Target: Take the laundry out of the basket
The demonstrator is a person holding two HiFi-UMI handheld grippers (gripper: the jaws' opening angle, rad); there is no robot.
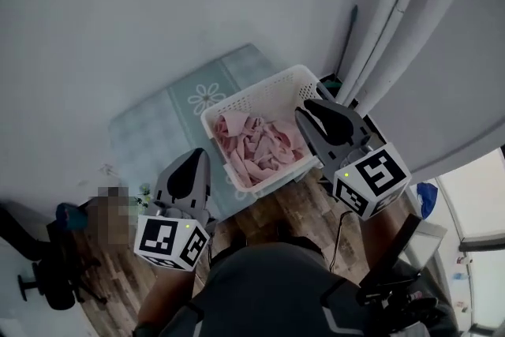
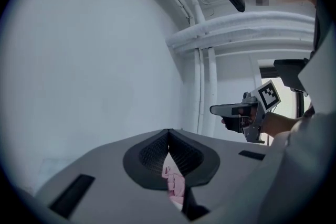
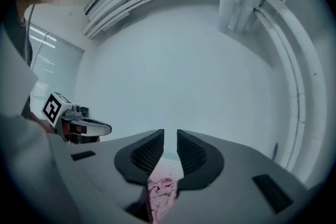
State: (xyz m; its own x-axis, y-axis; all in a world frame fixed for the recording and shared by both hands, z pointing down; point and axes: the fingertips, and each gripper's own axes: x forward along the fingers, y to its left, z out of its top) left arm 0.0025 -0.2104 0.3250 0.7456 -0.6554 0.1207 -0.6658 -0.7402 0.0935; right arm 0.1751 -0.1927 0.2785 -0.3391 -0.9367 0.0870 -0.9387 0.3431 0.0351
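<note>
Your right gripper (image 1: 313, 113), barely parted and empty, is hovering just right of the pink laundry (image 1: 256, 144), nearer than your closed, empty left gripper (image 1: 196, 160).

pale wall (image 1: 158, 4), white pipes (image 1: 394, 20), wood floor (image 1: 292, 209) and a green rug (image 1: 173, 114).

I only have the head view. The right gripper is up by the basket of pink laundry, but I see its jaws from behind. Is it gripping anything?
Observer: No. In the right gripper view, the right gripper has its jaws a narrow gap apart with nothing between them. The pink laundry only shows beyond them.
Operator: And the left one?
Observer: In the left gripper view, the left gripper has its jaw tips together, with nothing pinched.
</note>
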